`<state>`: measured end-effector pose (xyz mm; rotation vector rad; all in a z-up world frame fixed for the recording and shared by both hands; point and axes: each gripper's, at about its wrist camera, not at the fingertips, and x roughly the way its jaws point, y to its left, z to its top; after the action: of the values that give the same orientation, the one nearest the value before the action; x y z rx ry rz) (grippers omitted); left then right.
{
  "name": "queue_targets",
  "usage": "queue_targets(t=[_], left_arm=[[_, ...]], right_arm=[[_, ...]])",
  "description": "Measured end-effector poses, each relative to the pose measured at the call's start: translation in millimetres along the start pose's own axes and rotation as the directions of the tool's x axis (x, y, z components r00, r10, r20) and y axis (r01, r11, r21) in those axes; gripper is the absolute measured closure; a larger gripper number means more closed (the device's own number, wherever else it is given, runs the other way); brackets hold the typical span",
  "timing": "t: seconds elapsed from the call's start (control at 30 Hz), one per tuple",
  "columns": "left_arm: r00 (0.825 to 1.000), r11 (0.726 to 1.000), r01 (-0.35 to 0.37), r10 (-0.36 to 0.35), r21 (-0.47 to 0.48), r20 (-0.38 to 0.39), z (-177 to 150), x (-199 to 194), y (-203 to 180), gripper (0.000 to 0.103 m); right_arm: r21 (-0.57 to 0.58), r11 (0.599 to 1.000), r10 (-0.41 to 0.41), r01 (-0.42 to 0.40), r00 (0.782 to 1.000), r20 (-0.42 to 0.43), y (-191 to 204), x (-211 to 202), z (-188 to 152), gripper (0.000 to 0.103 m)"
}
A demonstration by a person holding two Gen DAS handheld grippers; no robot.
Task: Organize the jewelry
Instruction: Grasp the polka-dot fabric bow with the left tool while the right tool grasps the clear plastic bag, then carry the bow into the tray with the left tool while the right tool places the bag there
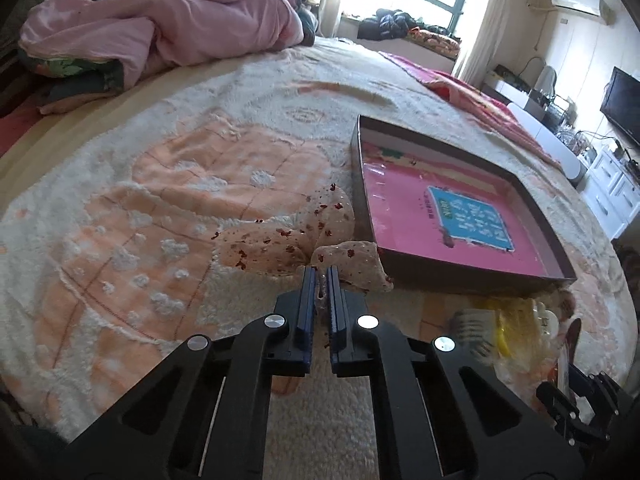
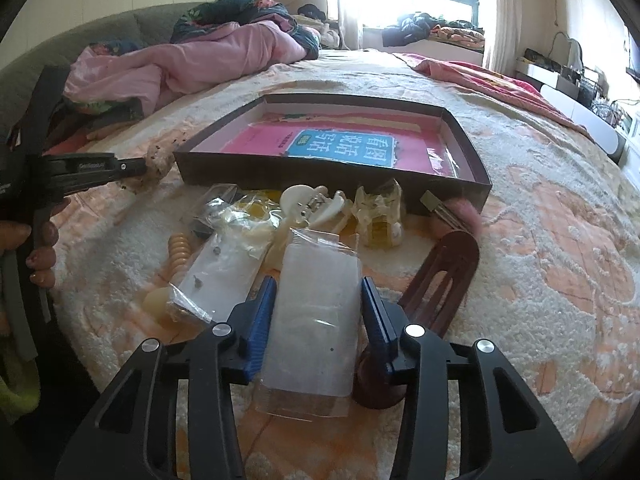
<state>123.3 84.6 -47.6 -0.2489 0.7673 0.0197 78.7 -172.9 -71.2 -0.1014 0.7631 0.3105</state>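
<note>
Both tools at the jewelry pile beside the dark tray on the bed

Left wrist view: the left tool [image 1: 320, 276] is clamped on a speckled fabric scrunchie [image 1: 280, 240]; the dark tray [image 1: 532, 196], ahead to its right, holds only a pink booklet [image 1: 404, 200].
Right wrist view: the right tool [image 2: 319, 294] has its pads astride a clear plastic packet [image 2: 316, 312]; whether they press it I cannot tell. A brown hair clip [image 2: 448, 276] lies just right; the tray sits beyond.

Fluffy, tufted pile on the bed cover [image 1: 160, 208], rough and matt, and there's a soft sheer cloth scrunchie [image 1: 288, 240] speckled with red. A glossy pink book [image 2: 332, 148] sits in a matt cardboard box [image 2: 332, 168], with a crinkly clear plastic packet [image 2: 316, 320] beside a smooth, dark polished hair comb [image 2: 448, 276].
</note>
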Motion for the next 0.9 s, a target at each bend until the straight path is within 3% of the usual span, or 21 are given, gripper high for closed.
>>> queue_targets(t=[0.13, 0.4, 0.5, 0.7, 0.9], left_arm=[[0.999, 1.000, 0.020, -0.020, -0.001, 0.027, -1.6, -13.6, -1.9, 0.102], [0.993, 0.994, 0.065, -0.073, 0.086, 0.090, -6.4, -44.2, -32.2, 0.102], [0.991, 0.990, 0.083, -0.093, 0.113, 0.091, -6.5, -45.2, -44.1, 0.102], [0.987, 0.981, 0.118, -0.134, 0.156, 0.091, -3.2, -42.1, -68.6, 0.102], [0.978, 0.966, 0.147, -0.175, 0.215, 0.115, 7.5, -40.5, -97.4, 0.102]], right_arm=[[0.038, 0.999, 0.028, -0.029, 0.999, 0.017, -5.2, -8.9, 0.3, 0.064], [0.081, 0.995, 0.047, -0.053, 0.996, 0.074, -16.7, -27.3, 7.6, 0.069], [0.116, 0.990, 0.070, -0.082, 0.992, 0.100, -26.7, -32.2, 11.9, 0.082], [0.199, 0.973, 0.099, -0.119, 0.989, 0.106, -49.4, -31.9, 17.7, 0.082], [0.212, 0.973, 0.061, -0.094, 0.986, 0.157, -66.6, -42.0, 34.6, 0.082]])
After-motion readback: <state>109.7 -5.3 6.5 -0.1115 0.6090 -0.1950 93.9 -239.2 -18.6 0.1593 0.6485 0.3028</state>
